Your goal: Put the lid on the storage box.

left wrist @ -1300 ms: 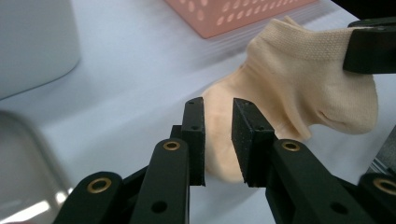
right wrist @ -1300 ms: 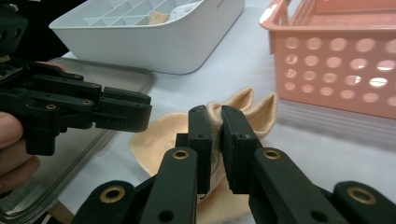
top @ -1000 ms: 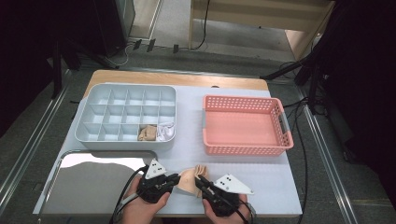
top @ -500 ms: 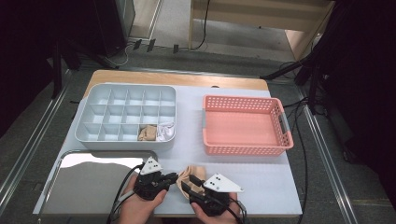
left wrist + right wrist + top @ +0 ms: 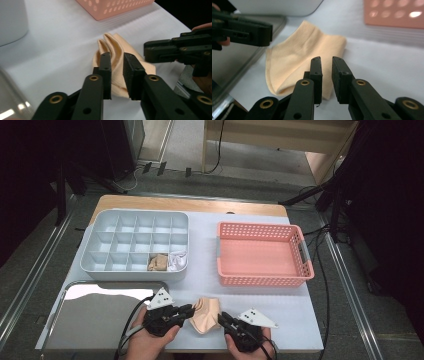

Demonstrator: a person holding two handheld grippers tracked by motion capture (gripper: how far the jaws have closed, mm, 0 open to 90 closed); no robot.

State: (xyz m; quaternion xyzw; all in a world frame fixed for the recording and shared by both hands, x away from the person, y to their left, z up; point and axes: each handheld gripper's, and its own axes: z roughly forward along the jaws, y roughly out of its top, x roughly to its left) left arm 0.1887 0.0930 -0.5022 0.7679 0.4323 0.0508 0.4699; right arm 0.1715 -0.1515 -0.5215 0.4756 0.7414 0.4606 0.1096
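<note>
A folded peach sock (image 5: 206, 314) lies on the white table sheet near the front edge, between my two grippers. My left gripper (image 5: 189, 310) points at the sock's left side. In the left gripper view its jaws (image 5: 116, 56) have just been opening and stand a narrow gap apart, with the sock (image 5: 112, 47) showing in the gap. My right gripper (image 5: 222, 317) sits at the sock's right side. In the right gripper view its jaws (image 5: 326, 60) have just been closing and stand slightly apart over the sock's (image 5: 297, 55) near edge, with no fabric pinched.
A grey compartment tray (image 5: 100, 260) stands at the back left, with beige and white cloth items in two front cells. A pink basket (image 5: 260, 280) stands at the right. A shiny metal tray (image 5: 90, 315) lies at the front left, close to my left hand.
My right gripper has dipped a little toward the sock's near edge. The left hand has barely moved. The sock has stayed on the sheet between them.
</note>
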